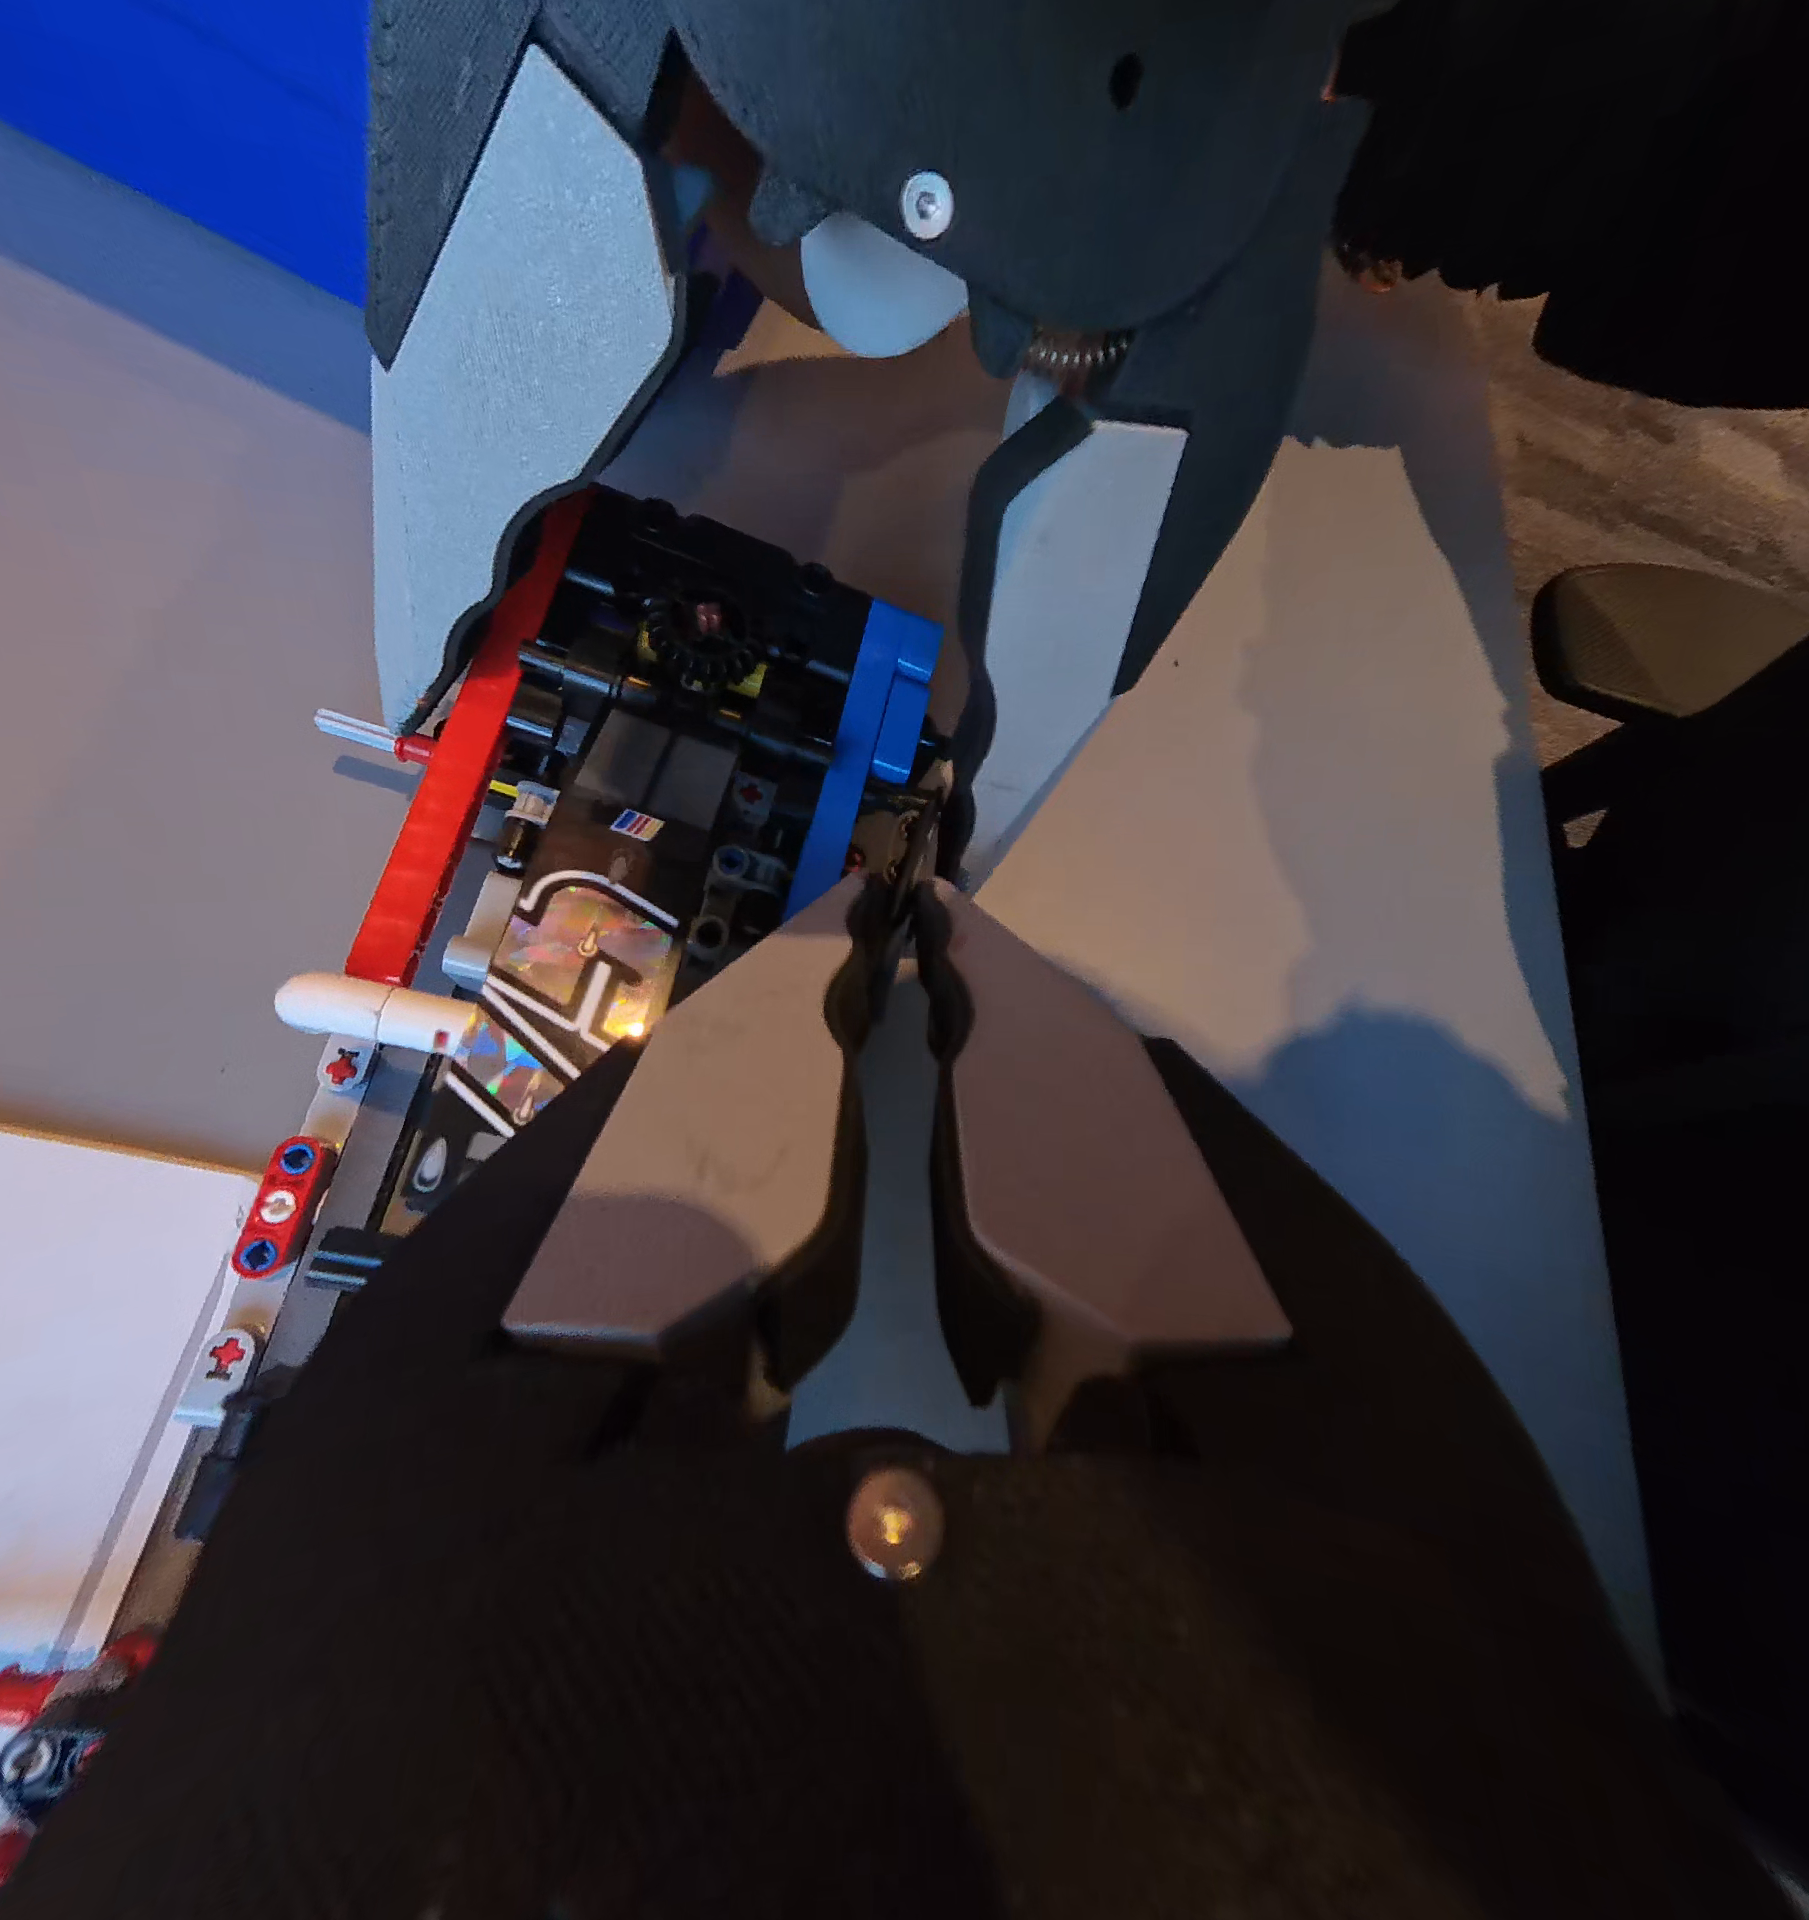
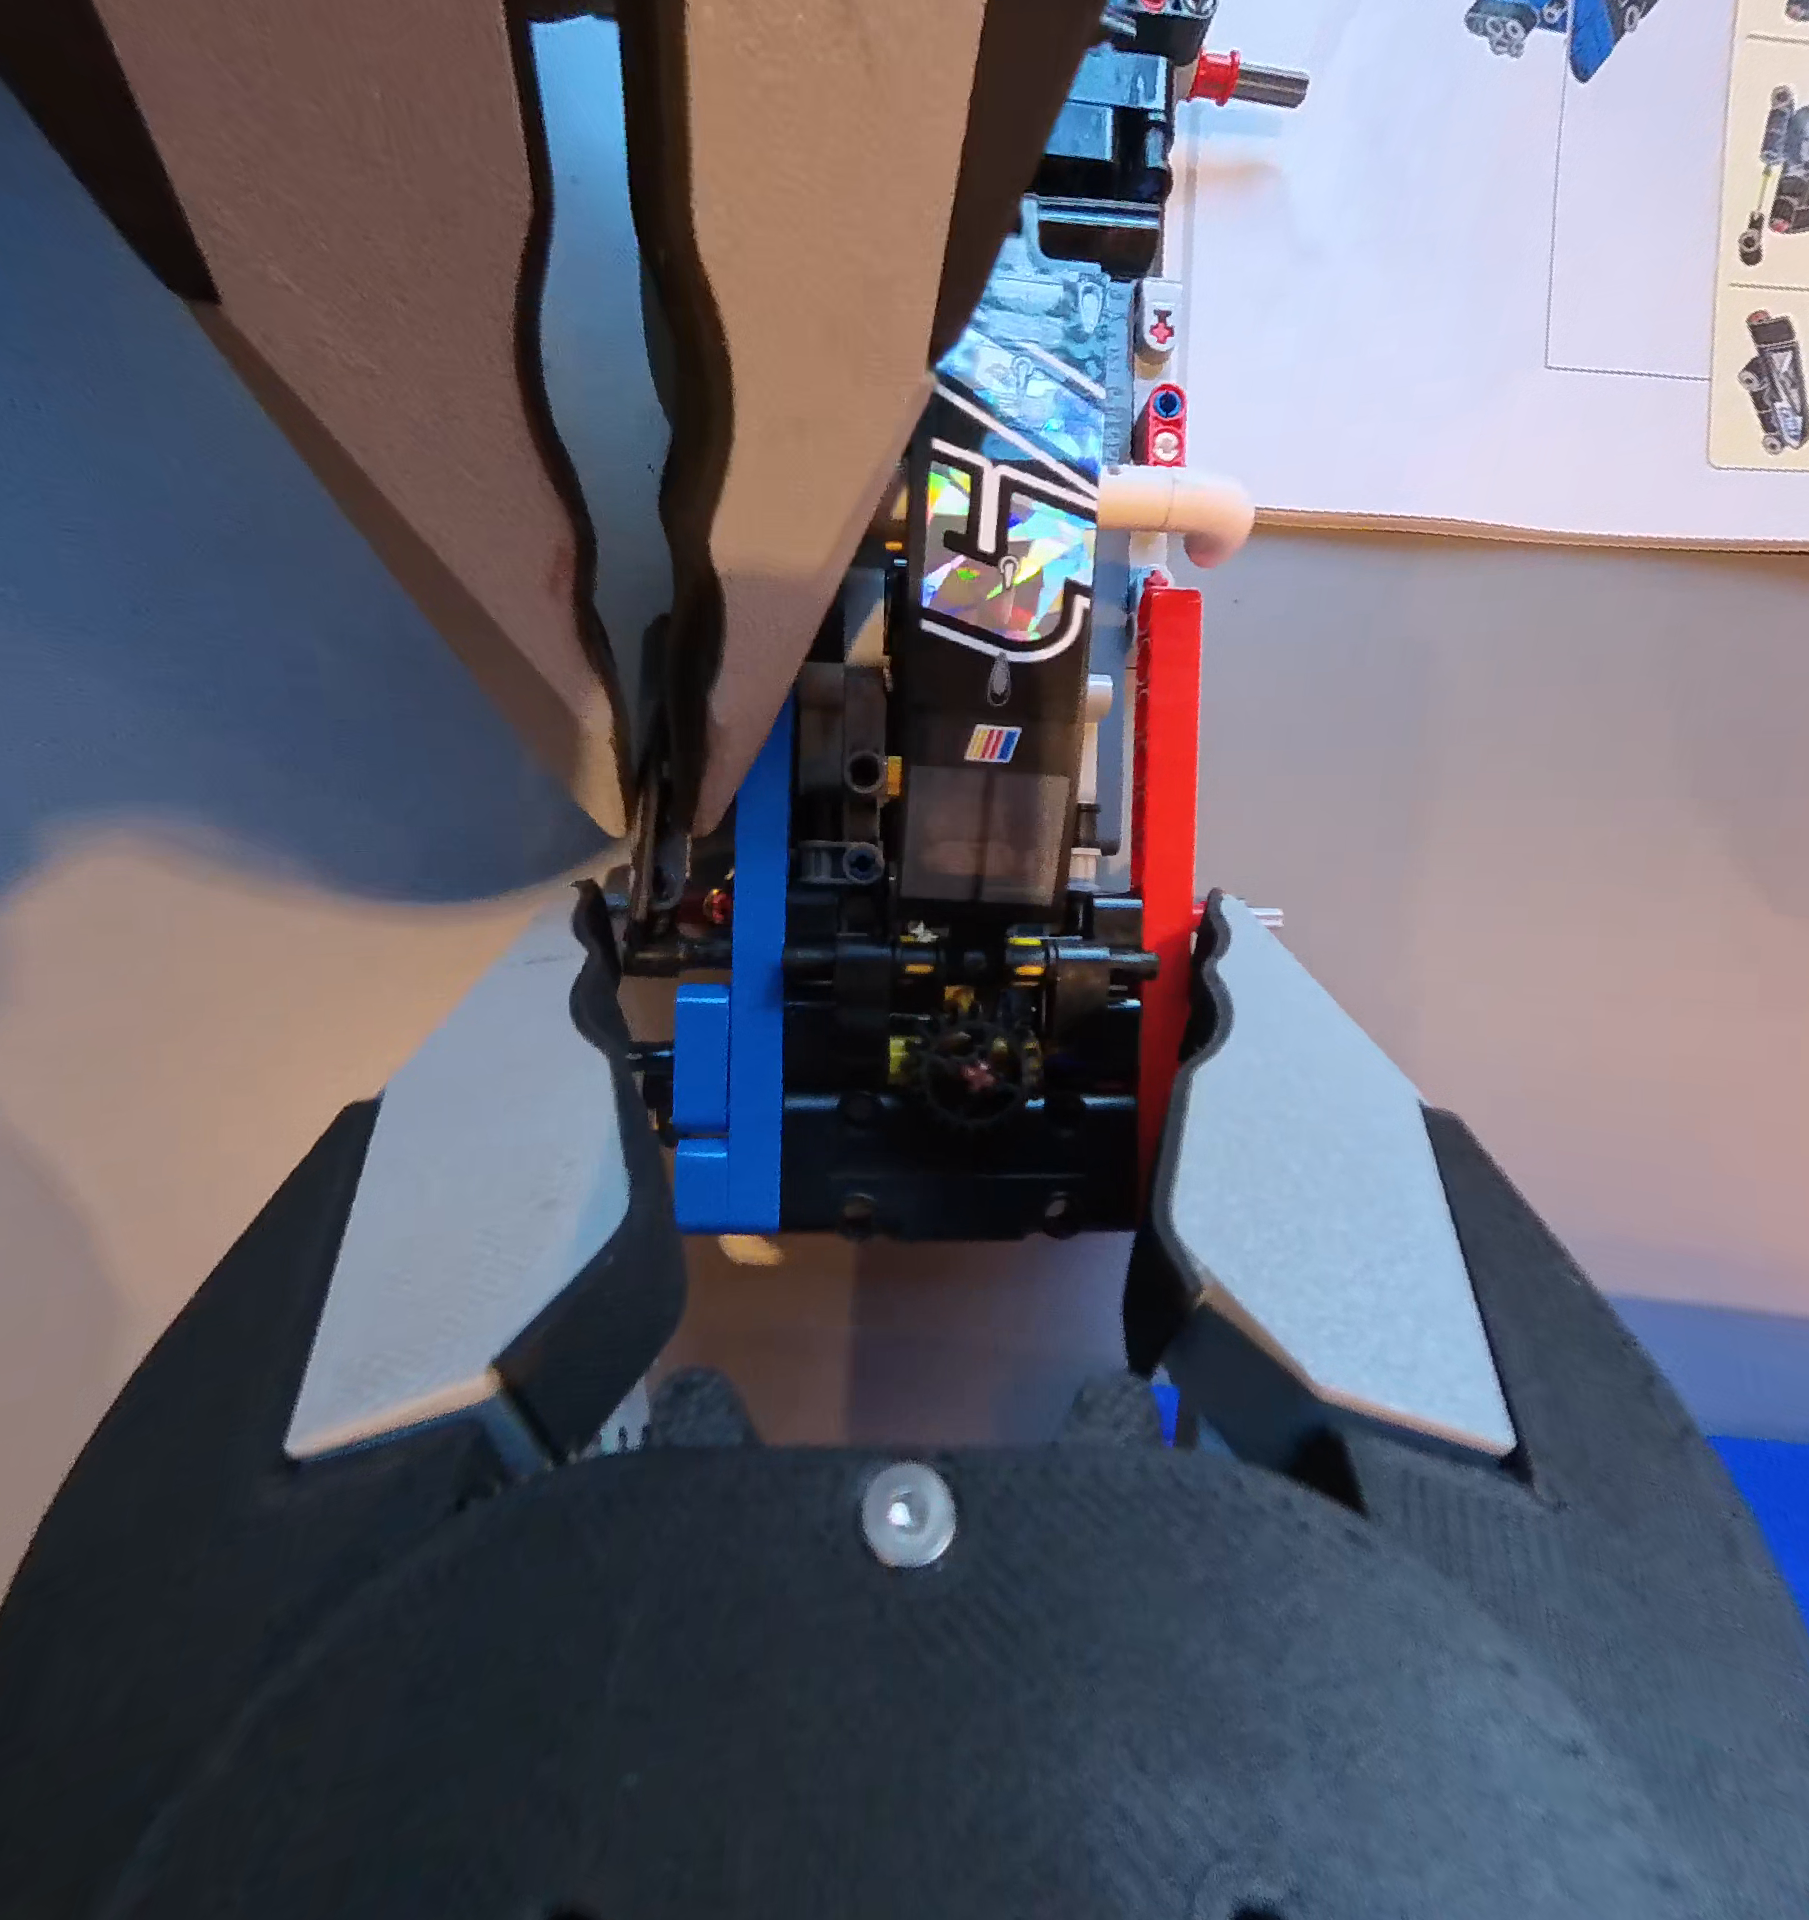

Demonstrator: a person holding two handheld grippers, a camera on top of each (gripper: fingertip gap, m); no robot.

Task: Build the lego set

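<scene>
Fingers of the right gripper [image 2: 884,1049] stand wide and clamp the rear of the lego car chassis [image 2: 941,1039], one on its blue beam [image 2: 754,997], one on its red beam [image 2: 1168,790]. It lies on the grey table [image 2: 1502,831], beside the instruction booklet [image 2: 1502,260]. Nearly closed, the left gripper [image 1: 895,904] pinches a small dark piece [image 2: 661,883] beside the blue beam. This looks like fitting a side part; next, probably a careful push inward.

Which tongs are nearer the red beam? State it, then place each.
Right. The right tongs clamp the lego model, one finger against the red beam. The left tongs, shut on a small dark piece, sit across the model beside the blue beam.
</scene>
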